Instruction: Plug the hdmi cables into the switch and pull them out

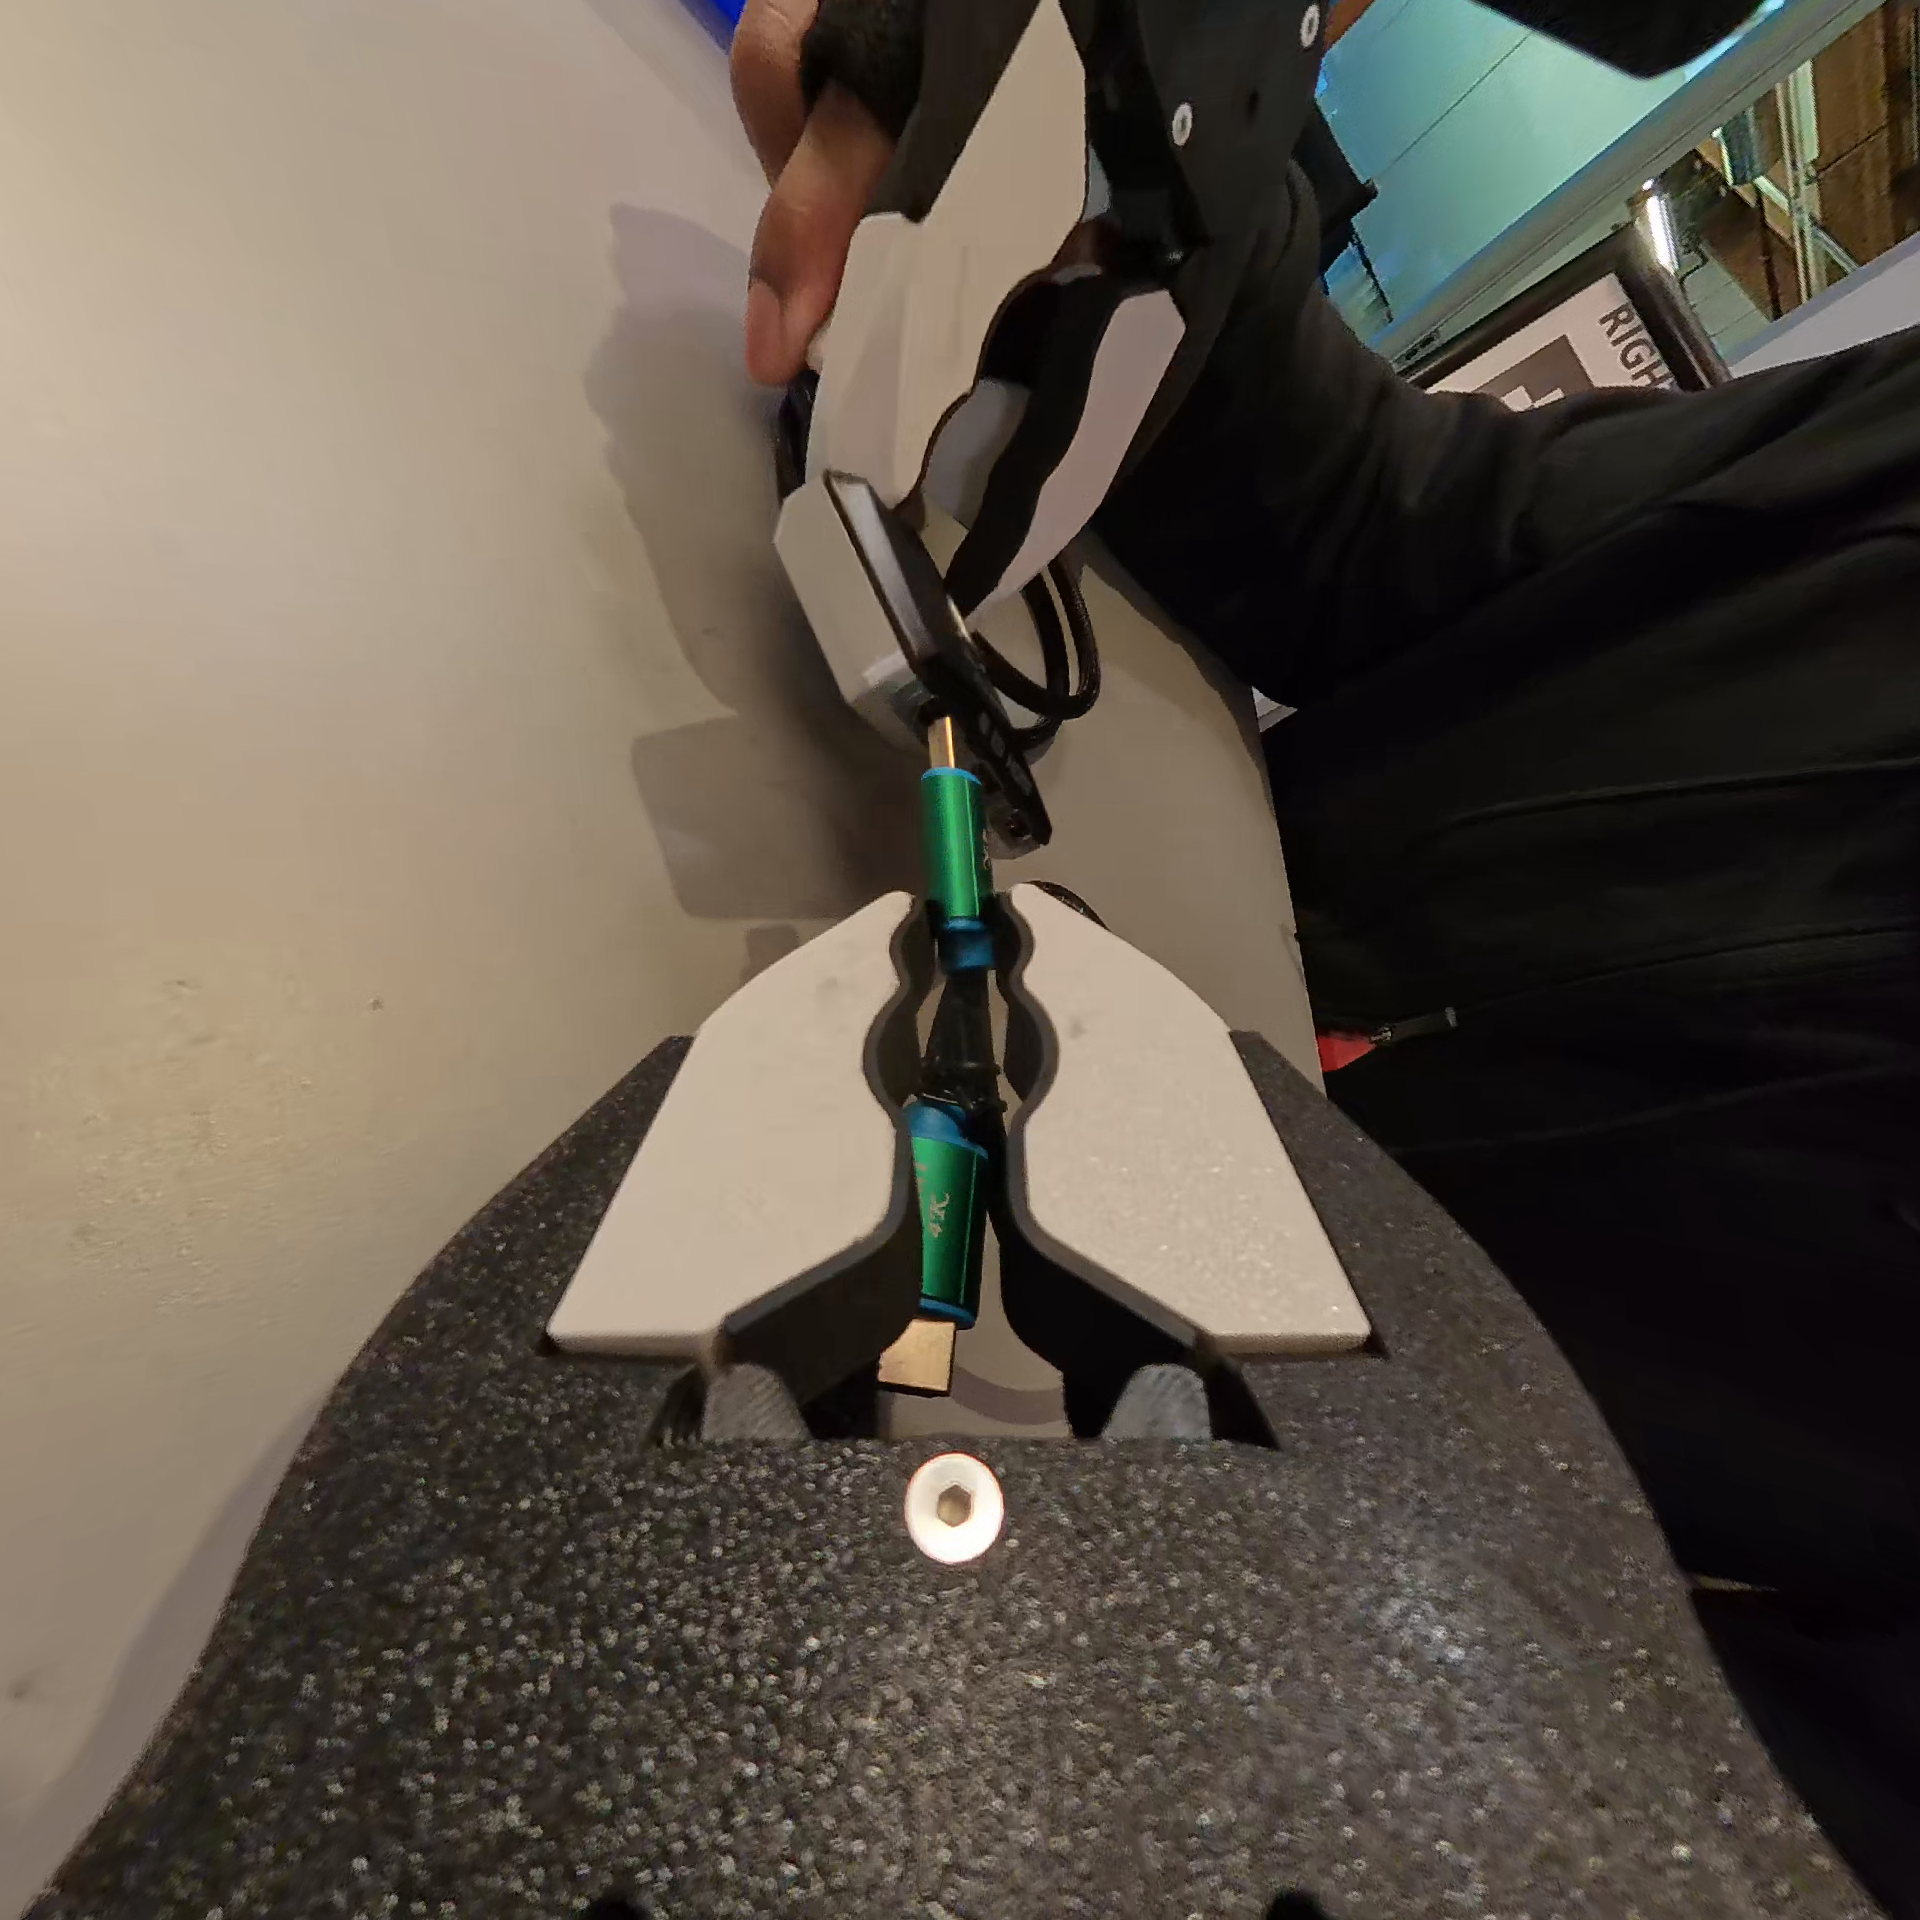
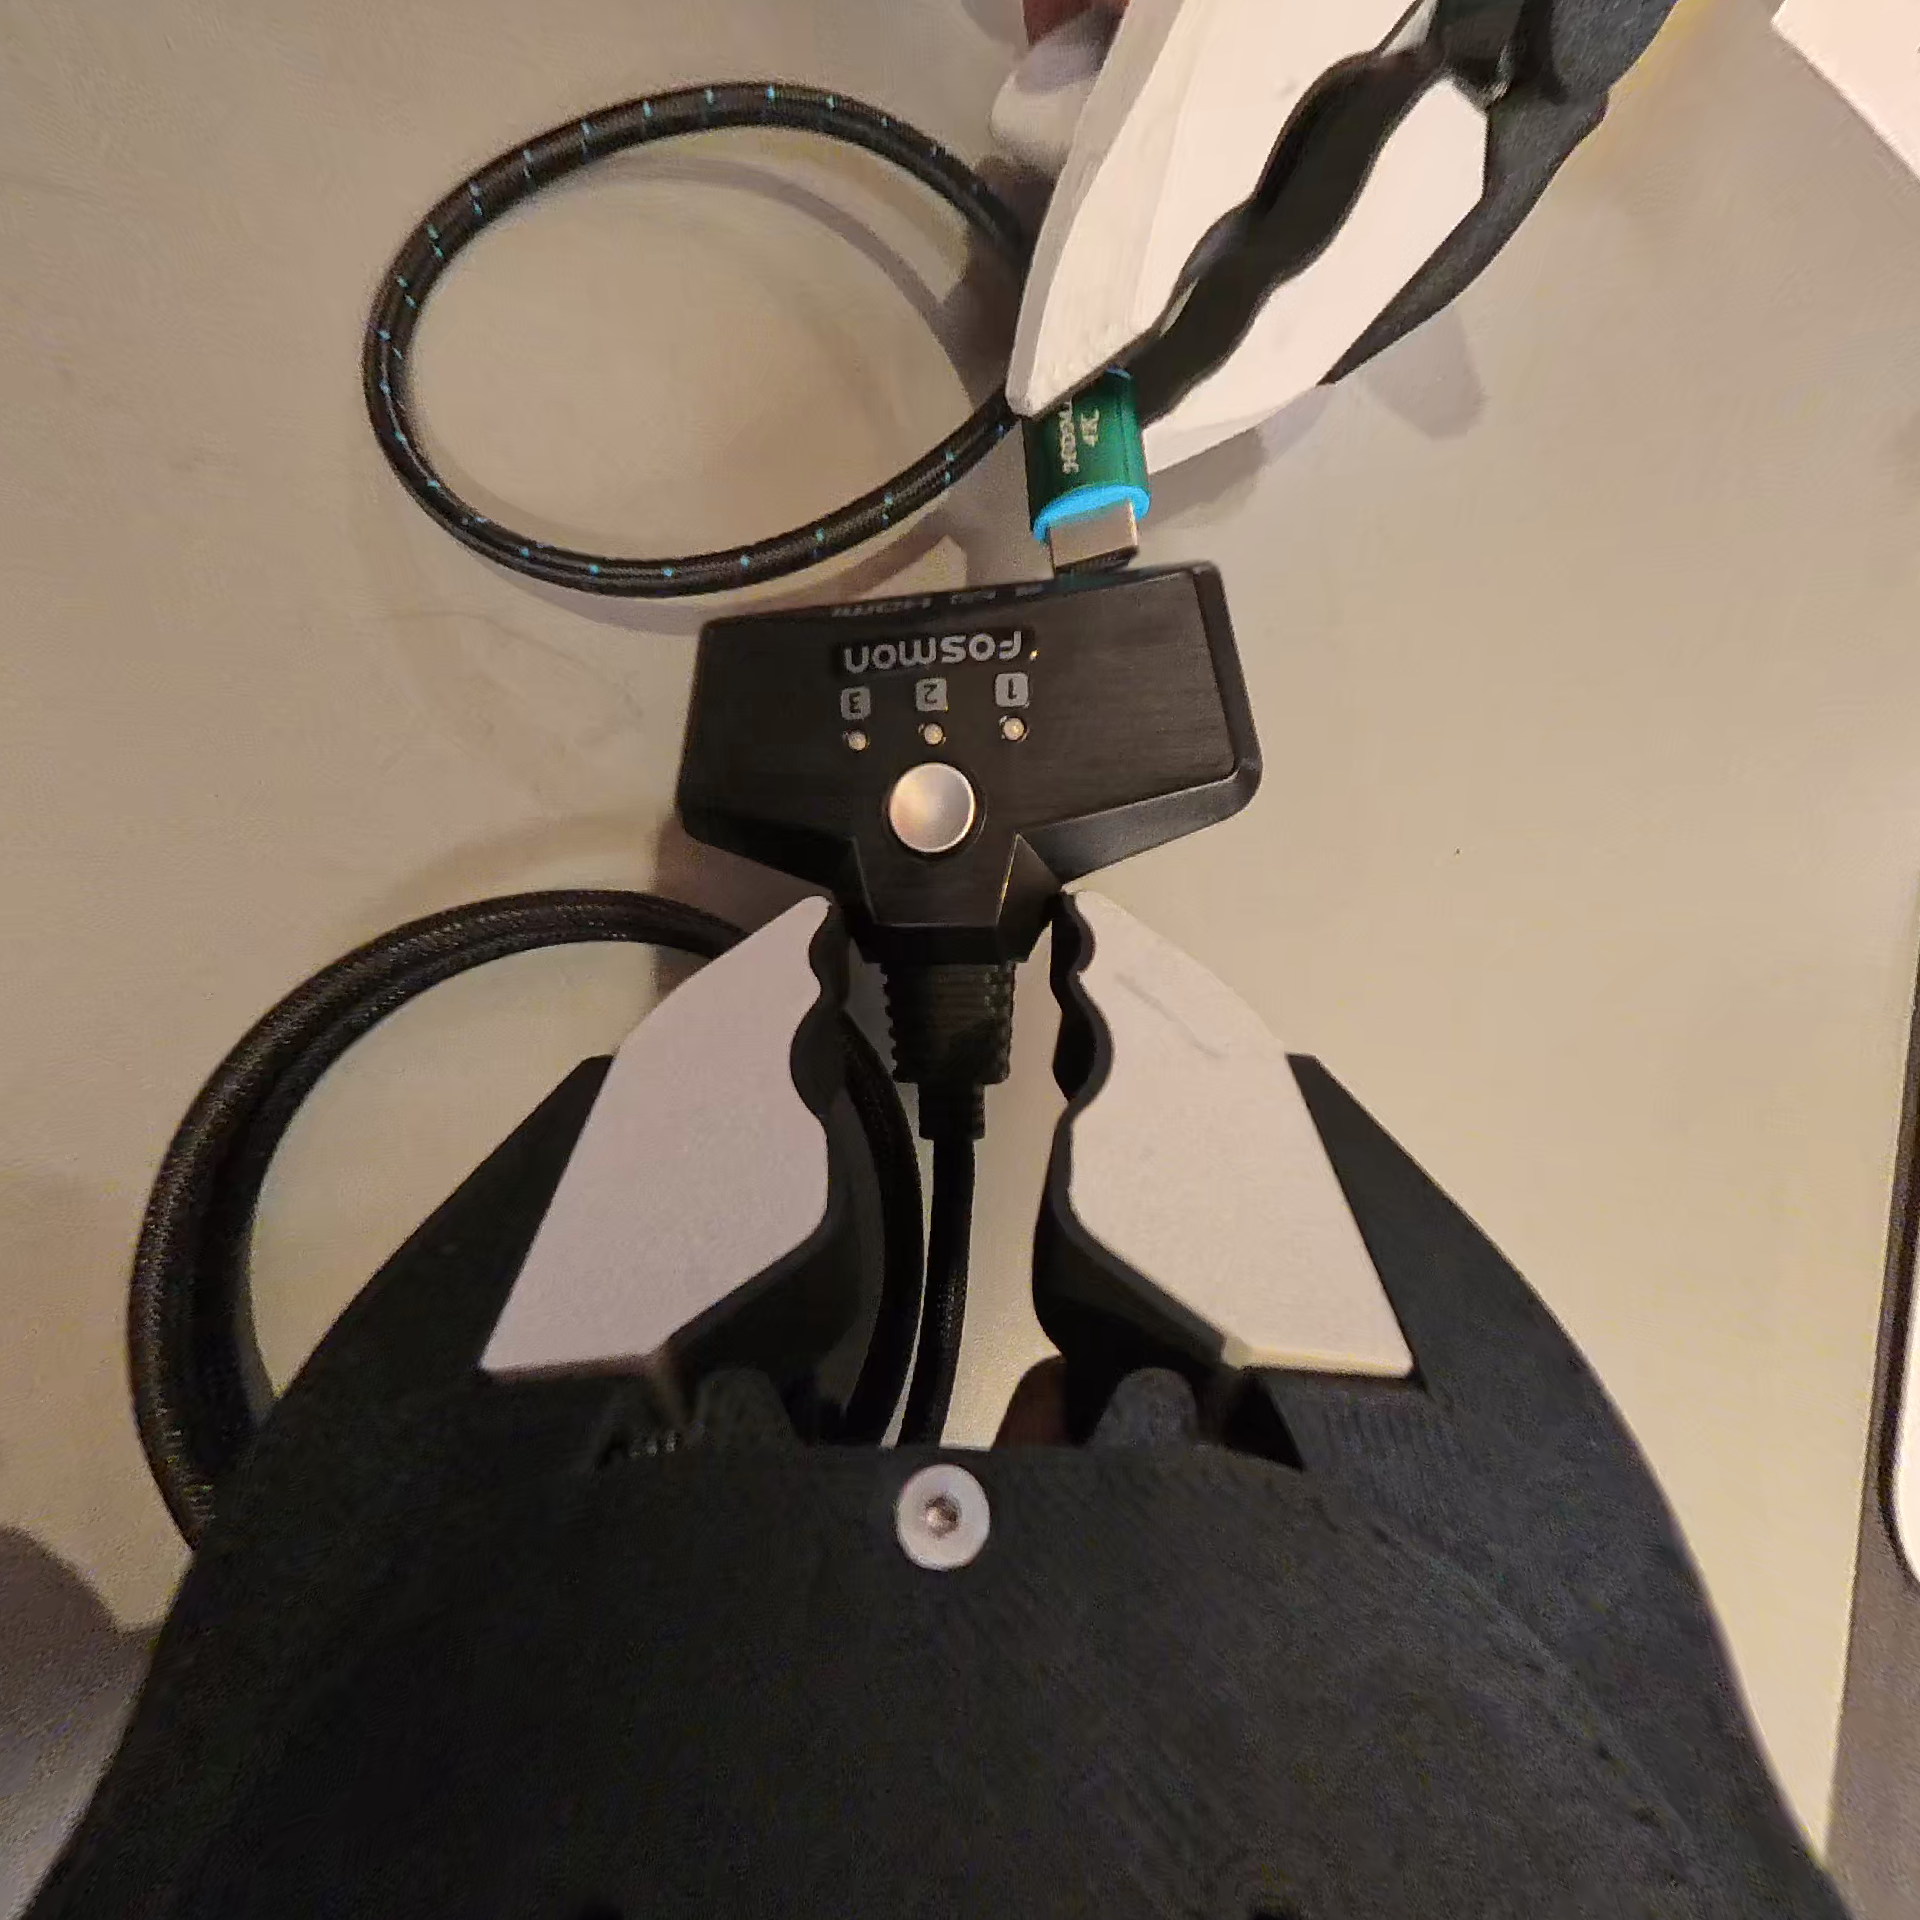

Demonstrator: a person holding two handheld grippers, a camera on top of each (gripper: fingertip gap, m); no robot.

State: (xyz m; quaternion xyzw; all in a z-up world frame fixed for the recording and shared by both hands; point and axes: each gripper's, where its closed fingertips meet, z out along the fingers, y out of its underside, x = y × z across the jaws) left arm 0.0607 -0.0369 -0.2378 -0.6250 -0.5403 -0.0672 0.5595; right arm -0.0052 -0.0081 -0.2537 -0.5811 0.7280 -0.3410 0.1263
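My right gripper (image 2: pixel 945 920) is shut on the narrow neck of the black HDMI switch (image 2: pixel 966 707), which lies flat on the pale table (image 2: pixel 1455 727). My left gripper (image 1: pixel 961 920) is shut on the rear of a green HDMI plug (image 1: pixel 951 831). The plug's metal tip (image 2: pixel 1096 545) meets the switch's far edge at its right end; I cannot tell how deep it sits. In the left wrist view the switch (image 1: pixel 1003 774) shows edge-on below a finger (image 1: pixel 831 582) of the right gripper. A second green plug (image 1: pixel 951 1236) shows loose between my left finger bases.
The green plug's braided black cable (image 2: pixel 436 364) loops on the table at the far left. The switch's own black cable (image 2: pixel 208 1195) curls left under my right gripper. A hand (image 1: pixel 790 208) and a black-clothed body (image 1: pixel 1558 831) fill the right. A white object (image 2: pixel 1901 1039) lines the right edge. My right fingertips sit around 8 centimetres from my left ones. The black-clothed body (image 1: pixel 1558 831) is about 25 centimetres from my right fingertips.
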